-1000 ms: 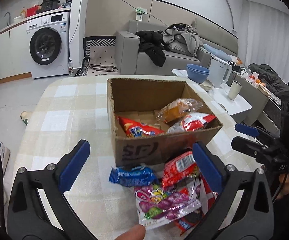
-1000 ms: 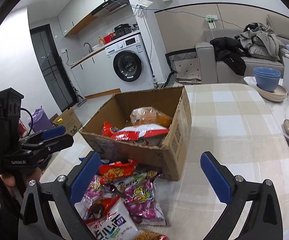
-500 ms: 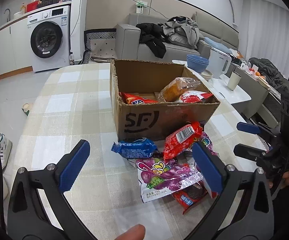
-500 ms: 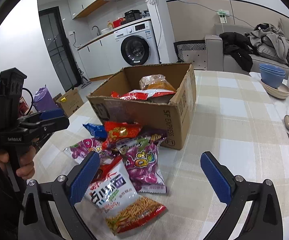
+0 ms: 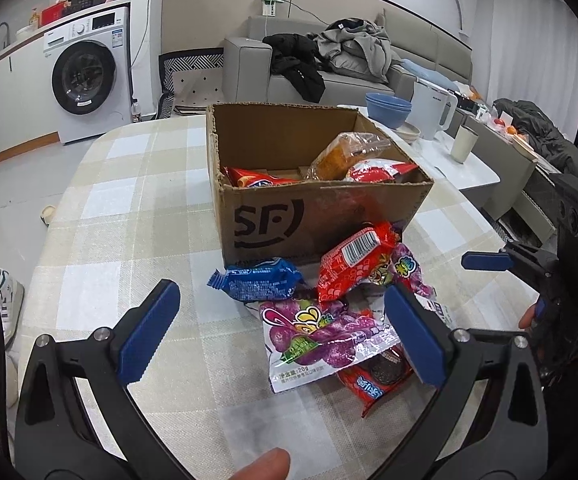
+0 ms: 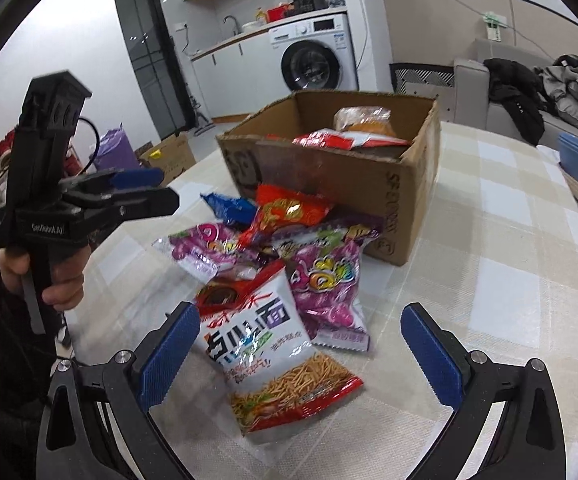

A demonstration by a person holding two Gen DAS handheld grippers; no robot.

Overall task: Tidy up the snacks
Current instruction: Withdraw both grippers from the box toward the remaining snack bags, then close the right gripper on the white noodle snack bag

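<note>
Left claw (image 5: 279,330) spread wide, nothing between its blue pads, hovering over the near edge of the bench (image 5: 137,200). Right claw (image 6: 303,354) likewise apart and empty, above the noodle packet (image 6: 273,352) at the near end of the snack pile. Also seen in the other's view: the left claw (image 6: 137,188) from the side at far left, the right claw (image 5: 489,261) at the right rim, mostly cut off by the frame.

Cardboard box (image 5: 309,216) standing open toward the middle of the bench, with a red packet (image 5: 257,179), a clear-wrapped orange pastry (image 5: 341,156) and a red-and-white packet (image 5: 381,170) inside; lower parts of these hidden by the box wall. Heaped against the box's near wall: blue packet (image 5: 259,282), red packet with barcode (image 5: 359,260), purple candy bag (image 5: 321,332) under both. Second purple bag (image 6: 329,284) partly covered by the noodle packet. Red cookie packet (image 5: 377,378) lying mostly hidden behind the left claw's right finger. Print on the wrappers too small or blurred to read, beyond large characters on the noodle packet.

Fingertip (image 5: 263,466) cut off by the lower frame edge in the left wrist view.
</note>
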